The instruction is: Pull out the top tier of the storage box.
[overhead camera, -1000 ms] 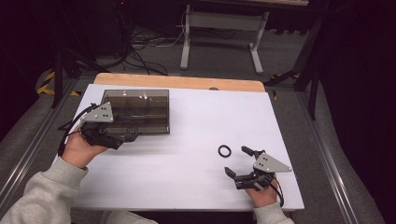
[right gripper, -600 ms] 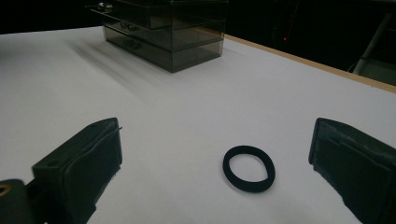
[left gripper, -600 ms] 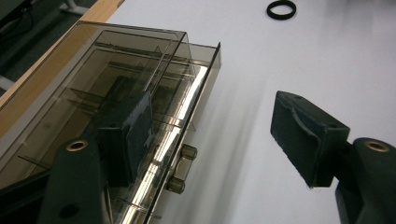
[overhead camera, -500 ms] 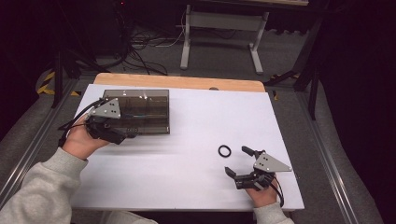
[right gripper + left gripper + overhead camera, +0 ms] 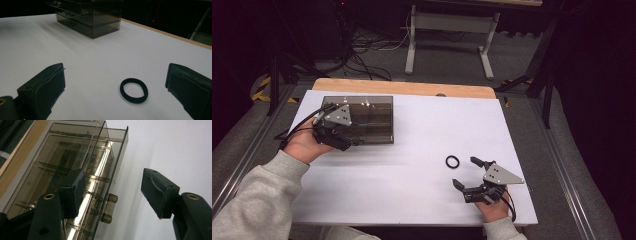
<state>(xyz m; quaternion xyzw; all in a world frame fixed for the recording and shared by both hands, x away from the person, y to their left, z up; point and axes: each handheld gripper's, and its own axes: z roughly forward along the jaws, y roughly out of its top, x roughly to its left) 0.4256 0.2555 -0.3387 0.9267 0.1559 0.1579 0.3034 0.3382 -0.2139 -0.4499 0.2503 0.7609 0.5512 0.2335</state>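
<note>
A smoky clear drawer box (image 5: 364, 117) stands at the table's back left. My left gripper (image 5: 353, 142) is at the box's front edge, and its jaws have just been closing. In the left gripper view the drawer's small knob (image 5: 109, 208) sits between the two open pads (image 5: 157, 191) without touching them, and the drawer front (image 5: 117, 170) stands slightly out from the box. A black ring (image 5: 452, 161) lies flat on the white table. My right gripper (image 5: 465, 172) rests just in front of the black ring (image 5: 133, 90), with jaws wide open and nothing between them.
The white table (image 5: 427, 130) has a wooden strip (image 5: 412, 88) along its far edge. Cables and a grey stand's legs (image 5: 447, 45) lie on the floor beyond. Metal rails run along both sides of the table.
My left hand has shifted a little to the right along the box's front. The right gripper and the ring have stayed still.
</note>
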